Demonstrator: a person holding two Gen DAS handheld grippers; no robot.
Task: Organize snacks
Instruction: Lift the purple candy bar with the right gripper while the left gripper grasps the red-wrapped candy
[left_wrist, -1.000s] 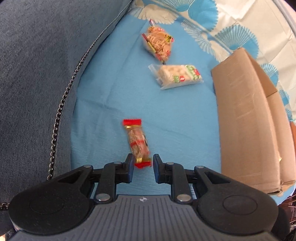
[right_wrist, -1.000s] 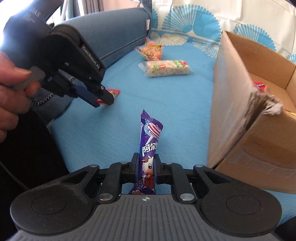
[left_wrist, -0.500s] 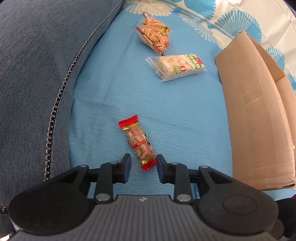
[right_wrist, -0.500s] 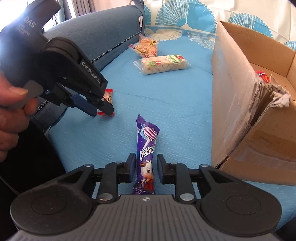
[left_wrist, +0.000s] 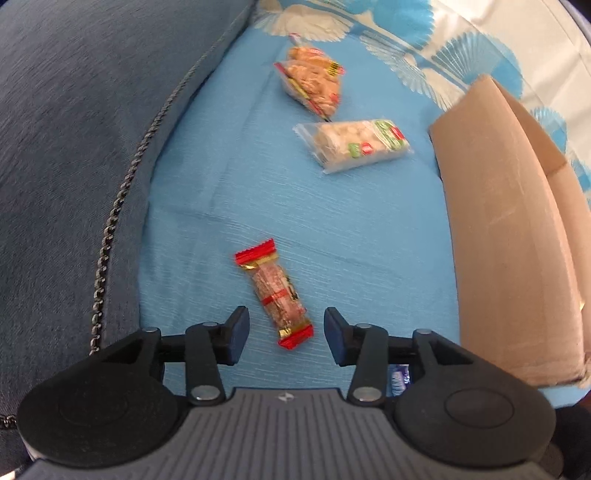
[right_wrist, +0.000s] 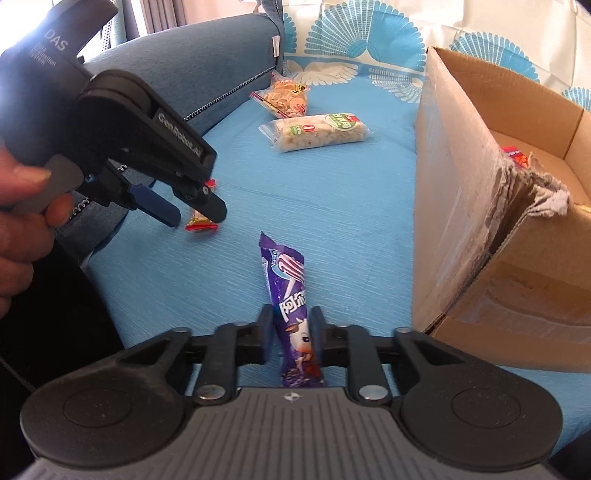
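On the blue sofa cushion (left_wrist: 351, 229), near end: red-ended snack bar (left_wrist: 277, 293), lying flat between the left gripper (left_wrist: 282, 332) fingers, which have widened from a narrow gap a second ago; ungrasped. Purple wrapper (right_wrist: 291, 306), white Chinese lettering and a cartoon figure, sits between the right gripper (right_wrist: 291, 334) fingers, narrow once more after briefly parting; whether they pinch it cannot be told. Far end: green-labelled rice cracker pack (right_wrist: 317, 131), biscuit bag (right_wrist: 286, 98). Right: cardboard box (right_wrist: 458, 177), one red packet (right_wrist: 515, 155) inside. Left tool reads "GenRobot.AI", "DAS". Judgement: both pickups pending.
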